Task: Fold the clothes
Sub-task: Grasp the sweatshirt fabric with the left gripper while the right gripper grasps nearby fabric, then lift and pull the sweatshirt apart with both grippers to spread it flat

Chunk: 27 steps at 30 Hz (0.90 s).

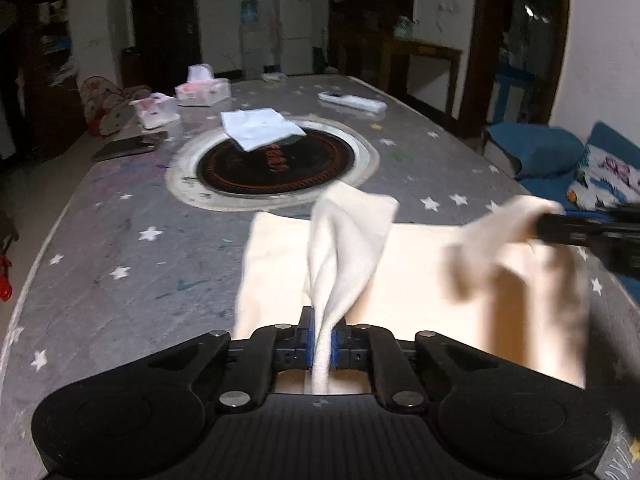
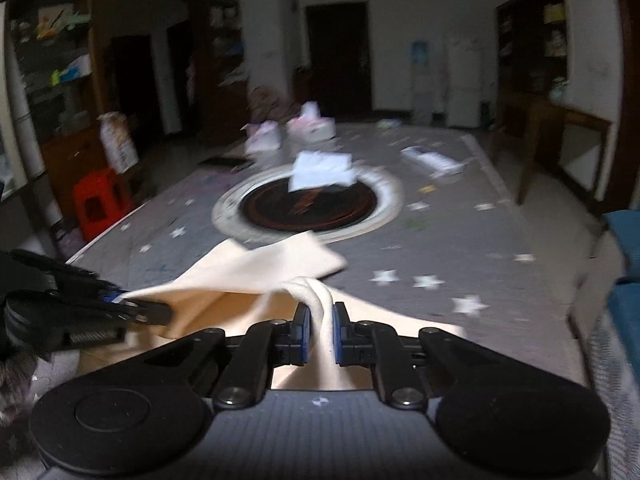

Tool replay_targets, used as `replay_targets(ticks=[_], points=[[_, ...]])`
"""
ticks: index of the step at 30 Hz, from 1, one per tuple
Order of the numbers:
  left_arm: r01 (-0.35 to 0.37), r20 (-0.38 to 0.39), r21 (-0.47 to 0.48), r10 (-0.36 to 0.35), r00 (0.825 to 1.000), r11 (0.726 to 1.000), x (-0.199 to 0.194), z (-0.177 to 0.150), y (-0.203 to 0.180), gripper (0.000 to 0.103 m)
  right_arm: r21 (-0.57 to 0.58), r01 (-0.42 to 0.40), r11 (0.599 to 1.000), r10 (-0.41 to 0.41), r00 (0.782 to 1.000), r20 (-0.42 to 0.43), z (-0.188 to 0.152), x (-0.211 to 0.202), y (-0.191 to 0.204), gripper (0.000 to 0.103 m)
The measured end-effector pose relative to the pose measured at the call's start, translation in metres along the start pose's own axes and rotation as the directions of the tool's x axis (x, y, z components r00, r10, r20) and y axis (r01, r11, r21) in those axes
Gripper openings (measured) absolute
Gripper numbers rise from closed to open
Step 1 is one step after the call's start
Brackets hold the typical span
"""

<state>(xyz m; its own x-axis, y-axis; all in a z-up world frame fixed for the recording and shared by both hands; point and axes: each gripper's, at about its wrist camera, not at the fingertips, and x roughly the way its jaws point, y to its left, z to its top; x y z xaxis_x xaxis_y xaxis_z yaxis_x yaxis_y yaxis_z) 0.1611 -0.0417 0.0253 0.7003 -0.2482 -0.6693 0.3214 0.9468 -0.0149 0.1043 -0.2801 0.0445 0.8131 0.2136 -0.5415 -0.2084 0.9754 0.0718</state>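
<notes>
A cream garment point(image 1: 420, 280) lies on the grey star-patterned table point(image 1: 140, 264), near its front edge. My left gripper point(image 1: 323, 332) is shut on a bunched fold of the garment, lifted off the table. My right gripper point(image 2: 321, 320) is shut on another bunched edge of the same garment point(image 2: 256, 276). The right gripper also shows in the left wrist view point(image 1: 552, 226) at the right, holding a raised corner. The left gripper shows in the right wrist view point(image 2: 120, 304) at the left. The right wrist view is blurred.
A round black hotplate point(image 1: 276, 168) is set in the table's middle with a folded white cloth point(image 1: 260, 128) on it. Tissue packs point(image 1: 202, 90), a phone point(image 1: 128, 146) and a remote point(image 1: 352, 101) lie farther back. A blue sofa point(image 1: 536, 152) is right, a red stool point(image 2: 100, 200) left.
</notes>
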Motion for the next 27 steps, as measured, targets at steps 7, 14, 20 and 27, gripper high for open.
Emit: replay_targets(ticks=[7,14,20,27], points=[[-0.032,0.079,-0.118,0.042,0.996,0.993,-0.054,-0.017,0.033,0.008,0.085,0.111,0.990,-0.116,0.992,0.058,-0.027,-0.069,-0.036,0.010],[-0.067,0.004,-0.228,0.070,0.998,0.971,-0.084,-0.066,0.063,0.007,0.174,0.201,0.964,-0.196,0.980,-0.045,-0.071,-0.095,-0.064,0.012],[-0.108,-0.071,-0.307,0.091,0.993,0.946,-0.103,-0.104,0.086,0.024,0.228,0.208,0.951,-0.177,0.973,-0.150,-0.101,-0.102,-0.084,0.034],[-0.130,-0.044,-0.222,0.124,0.991,0.966,-0.116,-0.107,0.071,0.046,0.181,0.170,0.969,-0.146,0.979,-0.140,-0.098,-0.135,-0.083,0.047]])
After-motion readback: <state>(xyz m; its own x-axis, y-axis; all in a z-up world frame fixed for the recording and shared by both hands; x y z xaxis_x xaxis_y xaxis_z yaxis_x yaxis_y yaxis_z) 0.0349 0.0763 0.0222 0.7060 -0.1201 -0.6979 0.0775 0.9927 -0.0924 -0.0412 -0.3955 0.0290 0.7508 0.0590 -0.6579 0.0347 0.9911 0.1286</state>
